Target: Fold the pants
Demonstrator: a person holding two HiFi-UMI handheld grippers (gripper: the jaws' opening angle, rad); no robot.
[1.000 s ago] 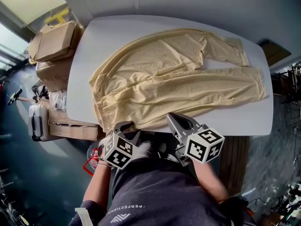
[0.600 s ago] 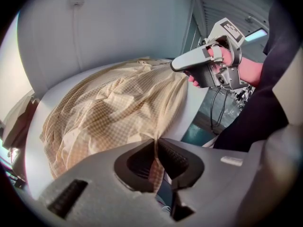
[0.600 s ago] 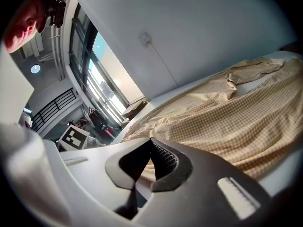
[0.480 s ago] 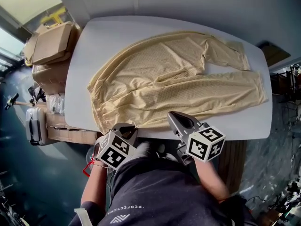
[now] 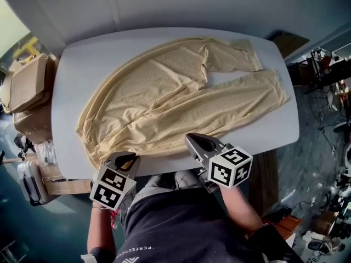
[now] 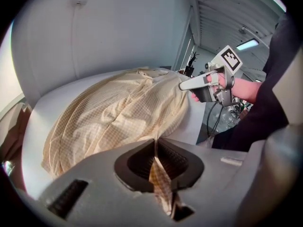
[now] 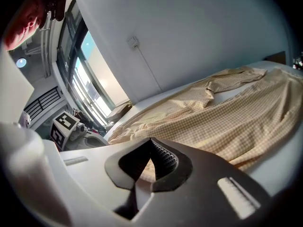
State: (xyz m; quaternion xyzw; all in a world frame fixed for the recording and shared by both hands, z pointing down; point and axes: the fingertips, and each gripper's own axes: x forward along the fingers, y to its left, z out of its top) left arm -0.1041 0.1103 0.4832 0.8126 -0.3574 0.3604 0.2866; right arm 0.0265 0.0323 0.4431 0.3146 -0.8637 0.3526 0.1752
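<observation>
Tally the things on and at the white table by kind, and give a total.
Pants: 1
Table: 1
Grippers: 2 (left gripper, right gripper)
Total: 4

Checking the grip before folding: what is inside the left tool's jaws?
A thin fold of the pants, pinched; the jaws of the left tool have just closed on it. The tool's body hides whatever lies beneath.
</observation>
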